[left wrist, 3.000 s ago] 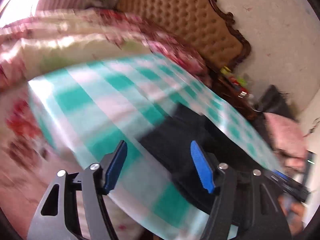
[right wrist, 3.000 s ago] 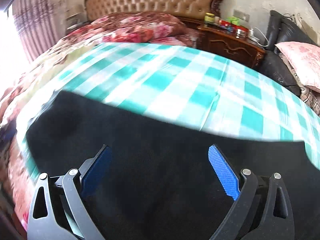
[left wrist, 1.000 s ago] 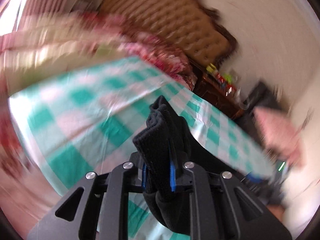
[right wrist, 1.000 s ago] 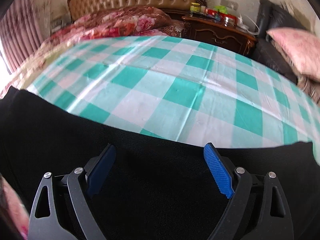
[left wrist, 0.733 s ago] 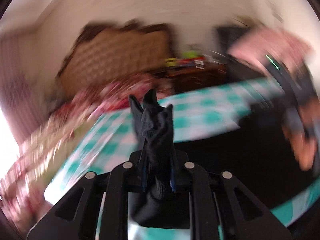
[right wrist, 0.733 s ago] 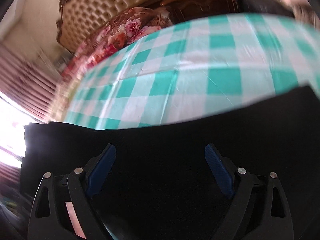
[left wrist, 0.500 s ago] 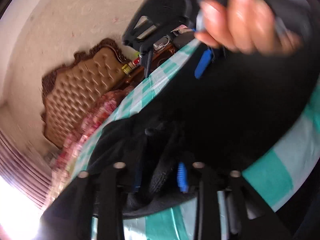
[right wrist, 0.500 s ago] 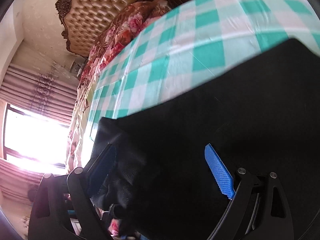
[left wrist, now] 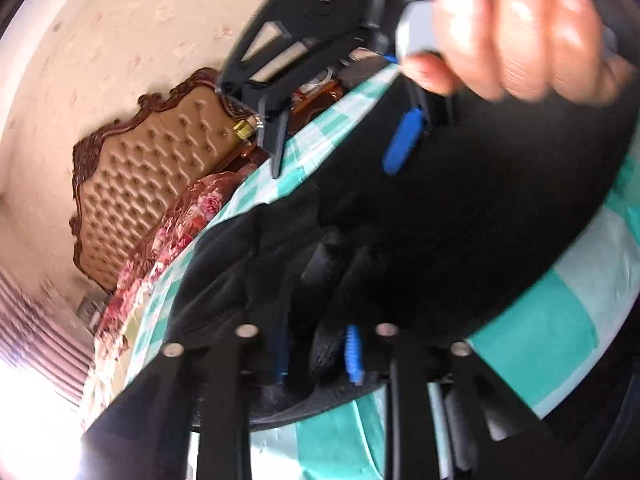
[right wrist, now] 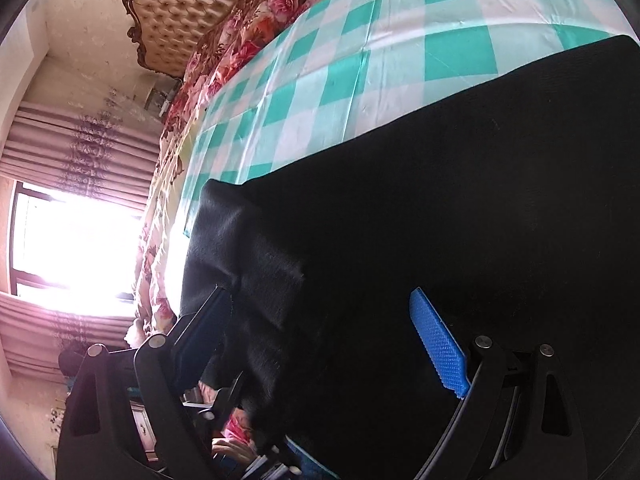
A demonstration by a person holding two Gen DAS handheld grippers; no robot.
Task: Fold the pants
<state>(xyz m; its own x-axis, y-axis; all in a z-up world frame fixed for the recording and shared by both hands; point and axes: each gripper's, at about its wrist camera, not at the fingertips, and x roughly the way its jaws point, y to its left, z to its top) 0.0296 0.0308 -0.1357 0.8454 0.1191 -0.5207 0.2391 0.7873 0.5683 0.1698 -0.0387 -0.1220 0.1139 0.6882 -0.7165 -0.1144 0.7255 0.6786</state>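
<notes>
Black pants (left wrist: pixel 460 208) lie spread on a teal and white checked sheet (left wrist: pixel 560 344). My left gripper (left wrist: pixel 318 356) is shut on a bunched edge of the pants, lifted and carried over the flat part. In the right wrist view the pants (right wrist: pixel 460 220) fill the lower right, with a folded flap (right wrist: pixel 240 264) at the left. My right gripper (right wrist: pixel 324 320) is open just above the cloth, holding nothing. It shows in the left wrist view (left wrist: pixel 340 156), held by a hand (left wrist: pixel 520 28).
A tufted tan headboard (left wrist: pixel 160 184) and a floral quilt (right wrist: pixel 256 36) lie beyond the sheet. A bright window with pink curtains (right wrist: pixel 76 240) is at the left. The checked sheet (right wrist: pixel 360 60) extends past the pants.
My left gripper closed on the pants edge, lifted it and swung it across toward the right gripper, making a fold. The right gripper stayed open and tilted over the cloth.
</notes>
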